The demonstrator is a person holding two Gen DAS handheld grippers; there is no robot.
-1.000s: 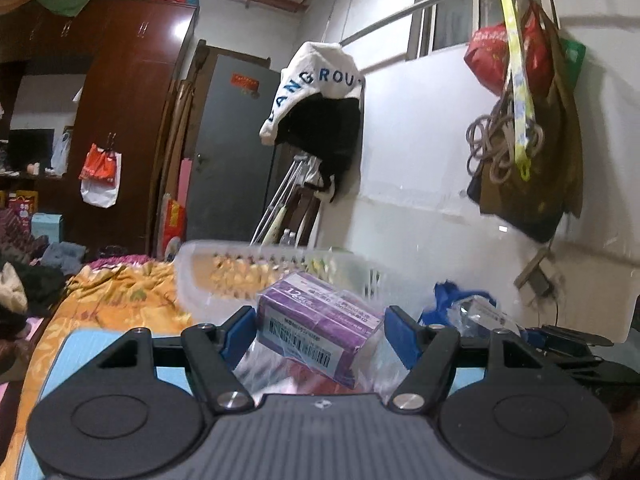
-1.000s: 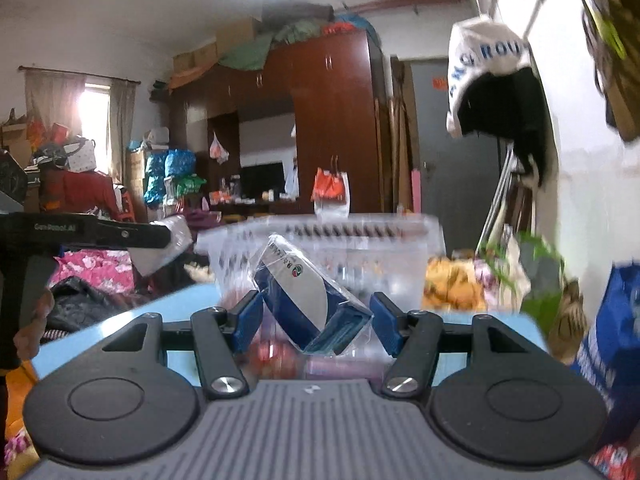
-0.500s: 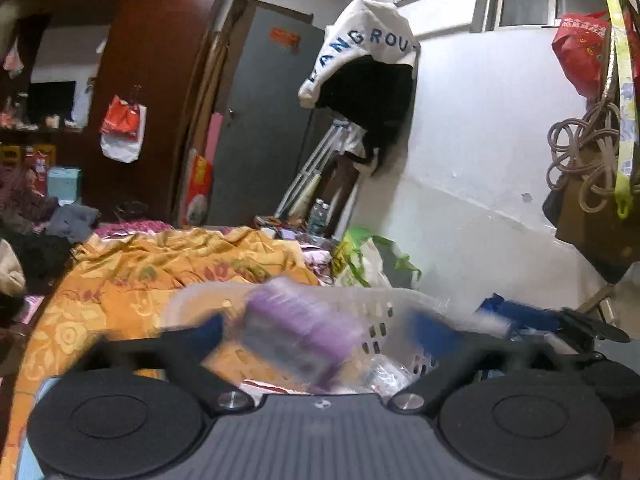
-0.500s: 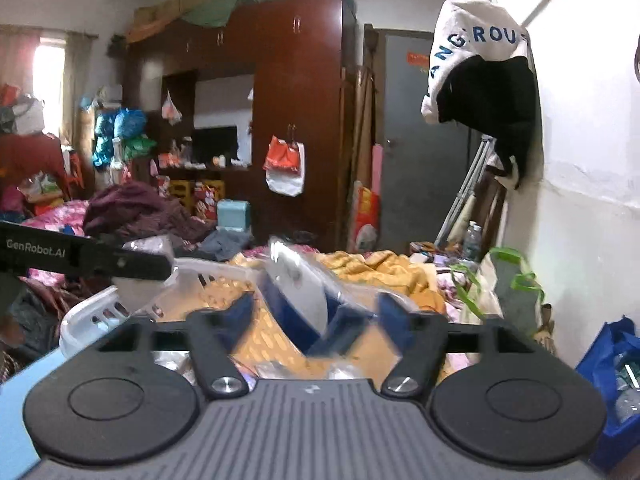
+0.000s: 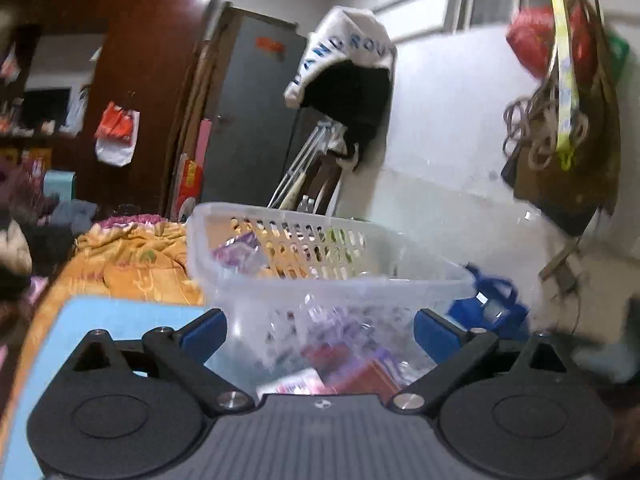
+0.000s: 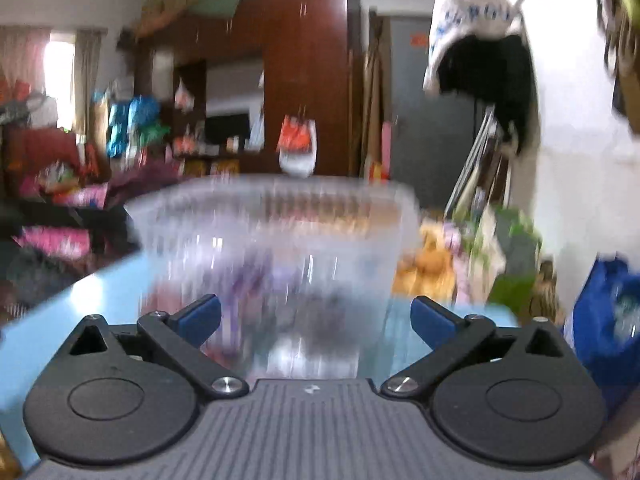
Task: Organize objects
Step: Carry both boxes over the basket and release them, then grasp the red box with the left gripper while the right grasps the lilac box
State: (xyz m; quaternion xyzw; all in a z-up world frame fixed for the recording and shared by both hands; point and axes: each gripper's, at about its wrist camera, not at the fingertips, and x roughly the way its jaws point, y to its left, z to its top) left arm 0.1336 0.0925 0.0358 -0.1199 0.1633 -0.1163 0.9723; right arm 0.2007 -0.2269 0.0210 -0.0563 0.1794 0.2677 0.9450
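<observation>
A clear plastic basket stands on a light blue table, right in front of both grippers. It holds a purple packet and several other wrapped packs, blurred behind its wall. My left gripper is open and empty, just short of the basket's near wall. In the right wrist view the basket is blurred by motion. My right gripper is open and empty, close to its near wall.
An orange patterned blanket lies left of the basket. A blue bag sits at the right by the white wall. A dark wardrobe and a grey door stand behind. Bags hang on the wall.
Both grippers have opened and let go of their packs: the left a purple box, the right a blue-and-white pack. Both have pulled back and down from above the basket.
</observation>
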